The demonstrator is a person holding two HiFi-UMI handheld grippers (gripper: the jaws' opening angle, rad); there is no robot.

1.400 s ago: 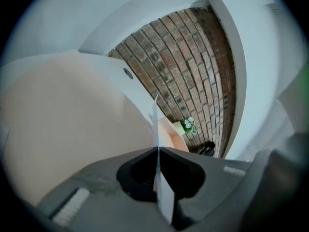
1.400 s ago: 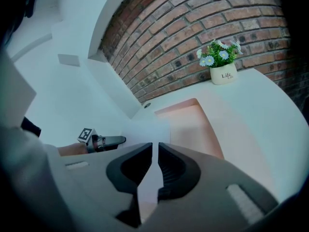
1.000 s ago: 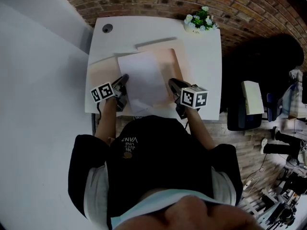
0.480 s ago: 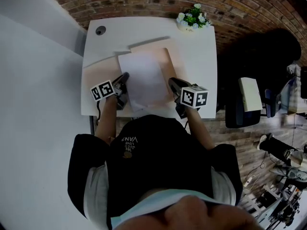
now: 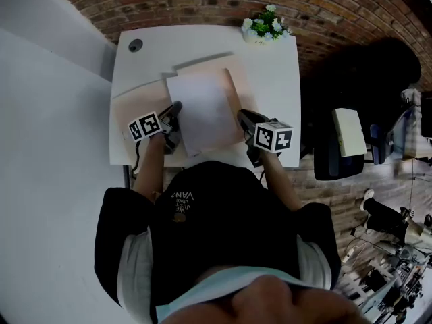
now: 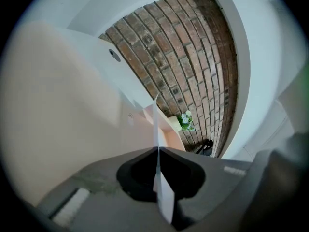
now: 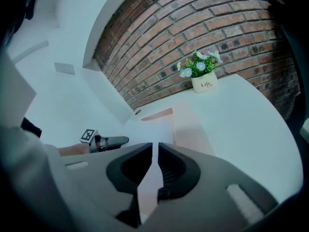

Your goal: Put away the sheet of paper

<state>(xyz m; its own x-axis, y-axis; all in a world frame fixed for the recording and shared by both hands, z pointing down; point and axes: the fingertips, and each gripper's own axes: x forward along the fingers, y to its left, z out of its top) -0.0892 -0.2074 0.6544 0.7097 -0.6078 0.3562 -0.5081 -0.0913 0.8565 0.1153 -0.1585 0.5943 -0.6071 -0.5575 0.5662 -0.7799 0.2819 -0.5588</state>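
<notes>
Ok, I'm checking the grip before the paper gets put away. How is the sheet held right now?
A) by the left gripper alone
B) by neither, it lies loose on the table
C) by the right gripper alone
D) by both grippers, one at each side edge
D: the left gripper is closed on the left edge of the sheet of paper, and the right gripper is closed on its right edge.

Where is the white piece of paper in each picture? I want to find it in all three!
Head view: the white rectangular sheet of paper sits just above the picture's middle.
Left gripper view: seen edge-on as a thin white strip, pinched in the shut jaws at bottom centre.
Right gripper view: lower centre, spreading out beyond the jaws.
Shared landmark: the small white pot of flowers.
</notes>
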